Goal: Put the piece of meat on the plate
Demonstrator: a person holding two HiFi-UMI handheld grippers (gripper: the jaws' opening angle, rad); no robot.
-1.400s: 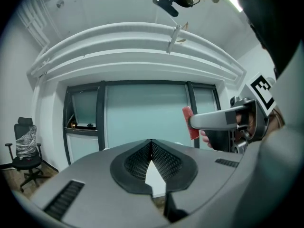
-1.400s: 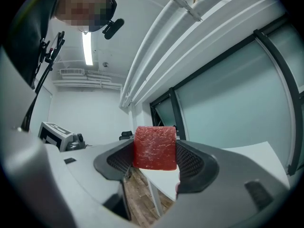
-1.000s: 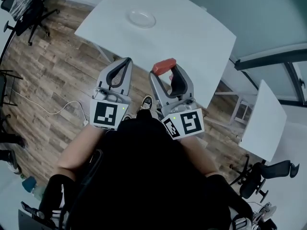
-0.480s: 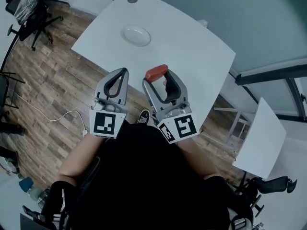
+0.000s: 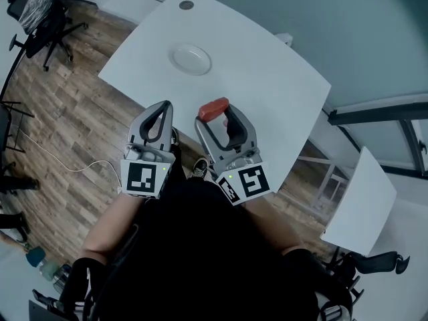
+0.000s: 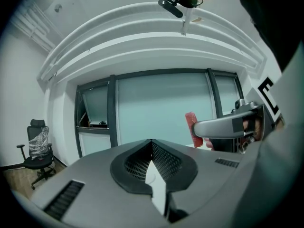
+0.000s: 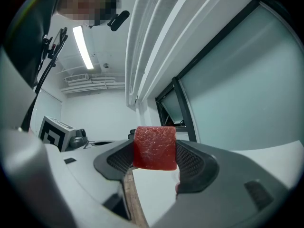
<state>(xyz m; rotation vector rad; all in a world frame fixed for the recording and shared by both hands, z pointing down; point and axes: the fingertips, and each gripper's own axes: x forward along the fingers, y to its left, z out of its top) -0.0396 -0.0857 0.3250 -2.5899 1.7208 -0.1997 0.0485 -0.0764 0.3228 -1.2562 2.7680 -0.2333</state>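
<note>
Red and block-shaped, the piece of meat (image 7: 155, 147) sits clamped between the pads of the right tongs (image 5: 217, 112), held in the air over the near edge of the white surface (image 5: 267, 79). The left tongs (image 6: 151, 141) are closed on nothing and hang beside them, over the wooden floor (image 5: 73, 119).

The step in hand looks like the carry: the meat is gripped and lifted, but the plate (image 5: 190, 59) lies well apart, ahead and a little to the left, and it is empty. The next move probably calls for a reach forward and leftward over the surface, then a descent until the meat meets the plate, and only then a release.

Nothing stands on the surface between meat and plate, so the path is open. The plate lies nearer the left edge than the right one. A small round cap (image 5: 186, 5) by the far corner is out of the way.
</note>
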